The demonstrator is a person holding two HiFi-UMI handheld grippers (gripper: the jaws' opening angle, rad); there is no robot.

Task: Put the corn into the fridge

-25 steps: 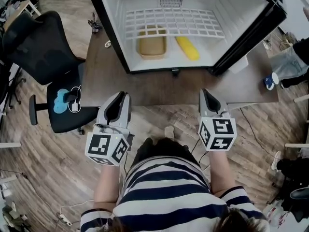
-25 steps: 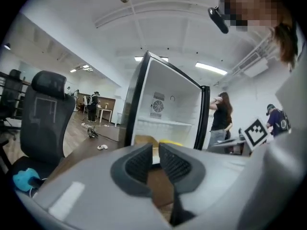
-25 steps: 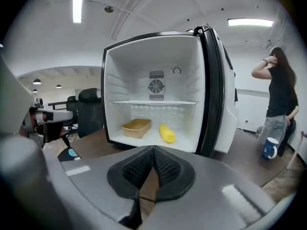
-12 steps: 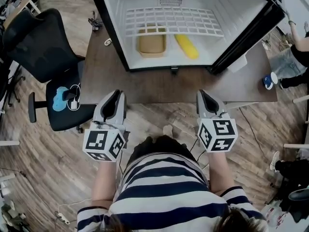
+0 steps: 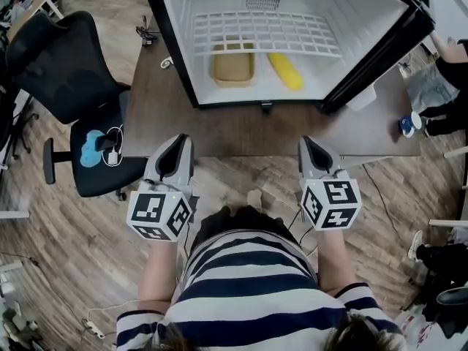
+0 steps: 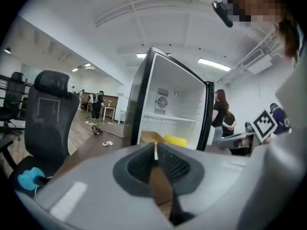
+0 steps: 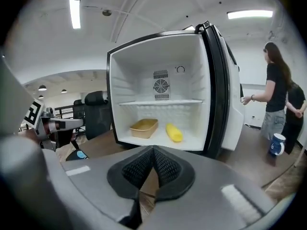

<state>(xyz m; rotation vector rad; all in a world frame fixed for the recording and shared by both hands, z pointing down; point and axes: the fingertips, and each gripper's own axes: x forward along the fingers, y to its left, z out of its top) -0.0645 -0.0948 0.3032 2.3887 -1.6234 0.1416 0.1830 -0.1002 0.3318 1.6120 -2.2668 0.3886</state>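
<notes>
The yellow corn [image 5: 284, 72] lies on the floor of the open fridge [image 5: 175, 42], to the right of a tan tray [image 5: 232, 68]. Both also show in the right gripper view, the corn [image 7: 173, 132] beside the tray [image 7: 143, 127], and in the left gripper view the corn [image 6: 175, 140] sits low inside the fridge. My left gripper [image 5: 178, 142] and right gripper [image 5: 308, 143] hover side by side at the near edge of the brown table [image 5: 241, 134], well short of the fridge. Each is shut with nothing in it: left gripper [image 6: 155, 148], right gripper [image 7: 152, 150].
The fridge door [image 5: 380, 42] stands open to the right, and a white wire shelf [image 5: 267, 34] spans the inside. A black office chair [image 5: 66, 79] with a blue object [image 5: 93, 151] on its seat stands left. A blue mug [image 5: 408, 123] and people [image 7: 277, 95] are at the right.
Both grippers stay almost where they were, still shut. A person at the right edge has shifted.
</notes>
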